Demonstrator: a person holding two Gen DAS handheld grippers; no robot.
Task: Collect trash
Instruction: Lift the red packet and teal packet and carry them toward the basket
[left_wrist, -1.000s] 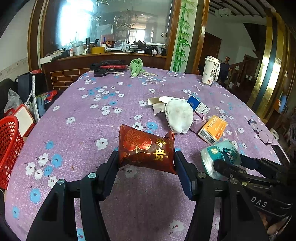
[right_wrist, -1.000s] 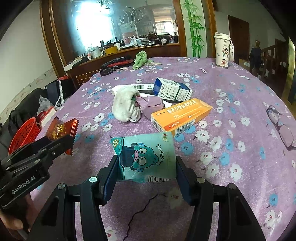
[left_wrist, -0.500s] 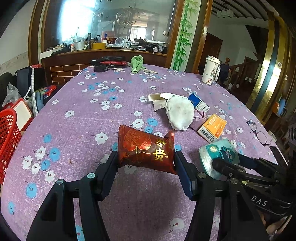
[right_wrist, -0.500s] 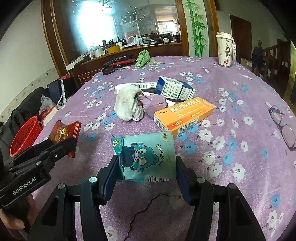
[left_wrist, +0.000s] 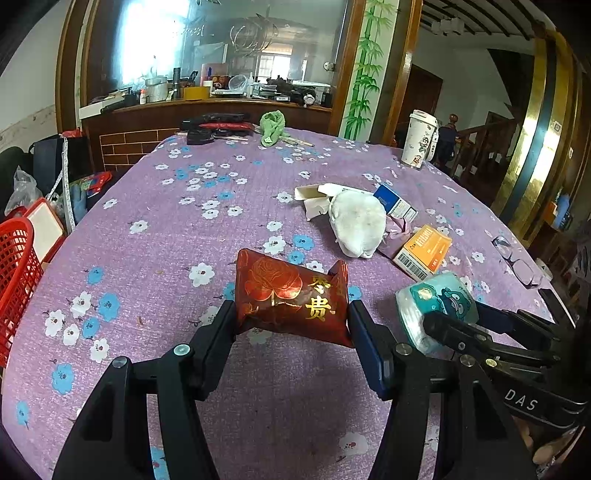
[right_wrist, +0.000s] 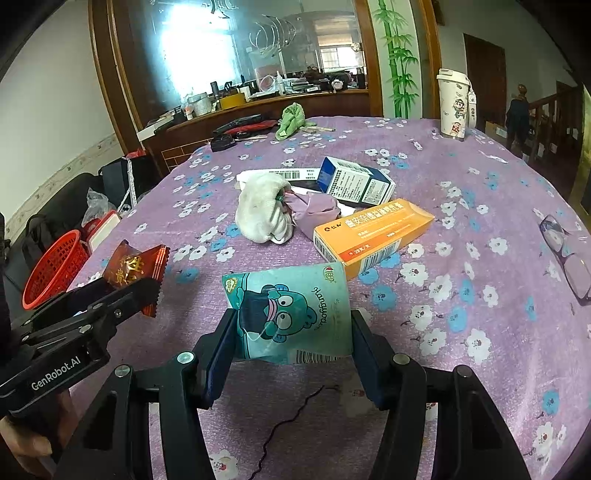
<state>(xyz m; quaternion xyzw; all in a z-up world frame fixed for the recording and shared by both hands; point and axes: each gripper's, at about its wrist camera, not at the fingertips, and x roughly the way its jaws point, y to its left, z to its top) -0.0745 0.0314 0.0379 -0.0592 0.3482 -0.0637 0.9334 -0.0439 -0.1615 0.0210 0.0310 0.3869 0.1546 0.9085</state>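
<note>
My left gripper (left_wrist: 291, 314) is shut on a red foil packet with gold characters (left_wrist: 291, 297), held above the purple flowered tablecloth (left_wrist: 166, 229). My right gripper (right_wrist: 291, 325) is shut on a teal cartoon packet (right_wrist: 291, 310), also held above the cloth. Each shows in the other's view: the red packet (right_wrist: 135, 267) at the left, the teal packet (left_wrist: 436, 302) at the right. On the table ahead lie a white crumpled cloth (right_wrist: 260, 212), a purple wad (right_wrist: 314, 206), an orange box (right_wrist: 373, 236), a blue-white box (right_wrist: 354, 181) and a flat white carton (right_wrist: 277, 173).
A red basket (left_wrist: 14, 280) stands off the table's left edge, also in the right wrist view (right_wrist: 51, 267). Glasses (right_wrist: 567, 254) lie at the right. A white cup (right_wrist: 454, 105), green cloth (right_wrist: 291, 120) and dark items (right_wrist: 240, 127) sit at the far side.
Both grippers, still holding their packets, have drawn back and risen slightly; the table items look a little farther and the red basket has slid toward the left edge.
</note>
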